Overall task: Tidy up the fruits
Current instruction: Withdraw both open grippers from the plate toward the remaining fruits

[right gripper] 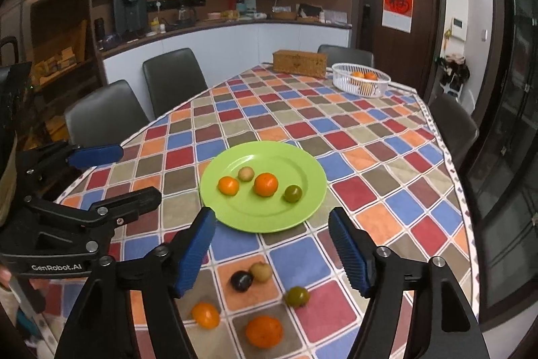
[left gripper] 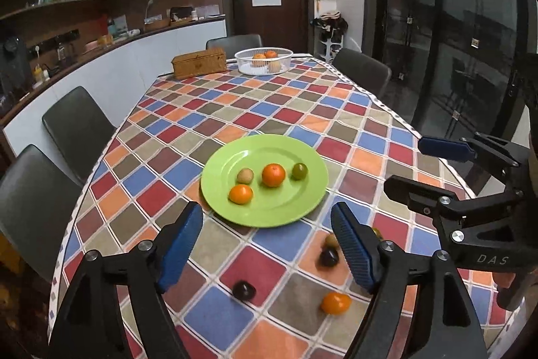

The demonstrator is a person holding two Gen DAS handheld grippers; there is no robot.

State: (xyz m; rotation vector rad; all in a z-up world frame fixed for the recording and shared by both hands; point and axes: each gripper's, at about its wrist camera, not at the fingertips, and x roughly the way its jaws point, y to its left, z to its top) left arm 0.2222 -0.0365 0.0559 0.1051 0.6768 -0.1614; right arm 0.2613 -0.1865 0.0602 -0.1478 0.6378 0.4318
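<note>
Resting on green plate [right gripper: 304, 170], four small fruits [right gripper: 265, 184]

A smooth, glossy lime-green round plastic plate [right gripper: 302, 164] lies on a matt checked tablecloth of red, blue, orange and tan squares [right gripper: 370, 137]. The round orange citrus fruit [right gripper: 265, 184] on the plate looks finely dimpled, the small green fruit [right gripper: 293, 193] slick and shiny. The blue finger pads [left gripper: 356, 253] of the black matt plastic gripper are ribbed, with bright metal screws. Farther off stand a white plastic mesh basket [left gripper: 264, 60] and a tan woven wicker box [left gripper: 199, 63].
</note>
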